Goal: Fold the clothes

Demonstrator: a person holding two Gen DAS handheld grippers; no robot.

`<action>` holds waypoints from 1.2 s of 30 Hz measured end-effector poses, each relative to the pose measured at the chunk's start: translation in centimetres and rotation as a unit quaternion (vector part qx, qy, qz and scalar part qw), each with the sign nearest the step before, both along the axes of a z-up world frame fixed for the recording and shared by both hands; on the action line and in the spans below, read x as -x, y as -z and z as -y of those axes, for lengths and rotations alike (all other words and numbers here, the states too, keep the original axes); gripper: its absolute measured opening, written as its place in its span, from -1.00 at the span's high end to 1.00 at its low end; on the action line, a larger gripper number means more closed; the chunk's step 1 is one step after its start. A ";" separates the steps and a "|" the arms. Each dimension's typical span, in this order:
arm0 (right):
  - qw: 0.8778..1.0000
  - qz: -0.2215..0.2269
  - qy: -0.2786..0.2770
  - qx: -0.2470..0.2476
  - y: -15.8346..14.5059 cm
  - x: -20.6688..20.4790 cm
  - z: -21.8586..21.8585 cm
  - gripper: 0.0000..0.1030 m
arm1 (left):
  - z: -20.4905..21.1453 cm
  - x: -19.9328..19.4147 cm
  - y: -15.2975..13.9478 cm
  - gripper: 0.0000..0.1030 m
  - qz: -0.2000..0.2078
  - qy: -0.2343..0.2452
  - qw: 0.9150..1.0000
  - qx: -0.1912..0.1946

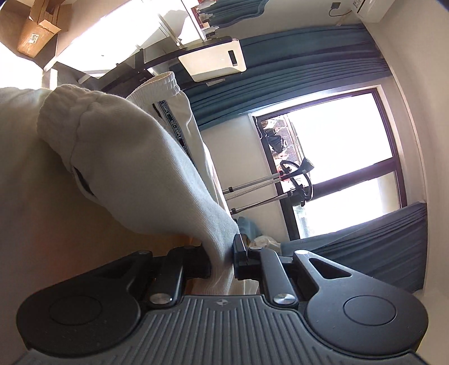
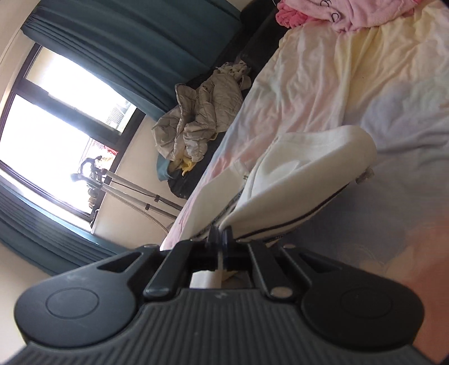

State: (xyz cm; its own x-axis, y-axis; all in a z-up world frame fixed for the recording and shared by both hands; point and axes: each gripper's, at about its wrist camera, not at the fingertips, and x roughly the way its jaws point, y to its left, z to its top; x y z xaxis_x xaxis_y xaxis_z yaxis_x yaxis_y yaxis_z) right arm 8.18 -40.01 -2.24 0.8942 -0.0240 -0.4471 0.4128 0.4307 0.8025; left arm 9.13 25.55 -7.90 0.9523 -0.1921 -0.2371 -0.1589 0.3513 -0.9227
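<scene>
Left wrist: left claw (image 1: 221, 252) clamped on cream pants (image 1: 134, 157); right claw (image 2: 220, 235) pinches their edge above the bed (image 2: 322, 84). Keep tension even, edges aligned before lowering.

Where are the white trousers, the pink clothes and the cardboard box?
white trousers (image 1: 118, 157): left wrist view, on the leg cloth.
pink clothes (image 2: 362, 12): right wrist view, on the heap's middle.
cardboard box (image 1: 38, 28): left wrist view, on its side.

A dark woven stripe (image 1: 174, 127) down the side of the cream sweatpants (image 1: 120, 157) repeats "NOT-SIMPLE". A white label (image 1: 34, 37) on the far-left brown cardboard box (image 1: 38, 28) reads "E315".
</scene>
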 end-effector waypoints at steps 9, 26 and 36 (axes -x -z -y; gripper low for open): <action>0.996 -0.012 0.020 -0.092 6.2 3.8 2.8 -0.10 | 0.9 0.8 -0.5 0.69 -0.041 0.008 0.999 -0.019; 0.985 -0.012 0.147 -0.095 11.3 1.7 8.0 0.78 | 1.1 -1.1 1.1 0.50 -0.084 -0.005 0.996 0.001; 0.981 0.096 0.161 0.039 4.2 4.1 8.6 0.91 | 0.4 1.7 -2.6 0.72 -0.033 0.015 0.999 -0.013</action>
State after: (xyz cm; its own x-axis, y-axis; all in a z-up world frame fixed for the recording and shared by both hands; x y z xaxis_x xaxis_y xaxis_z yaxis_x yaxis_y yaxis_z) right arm 4.12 -48.59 -6.40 0.9024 -0.3465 -0.2563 0.3815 0.3658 0.8489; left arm 7.47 25.13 -5.26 0.9285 -0.2125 -0.3044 -0.2081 0.3811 -0.9008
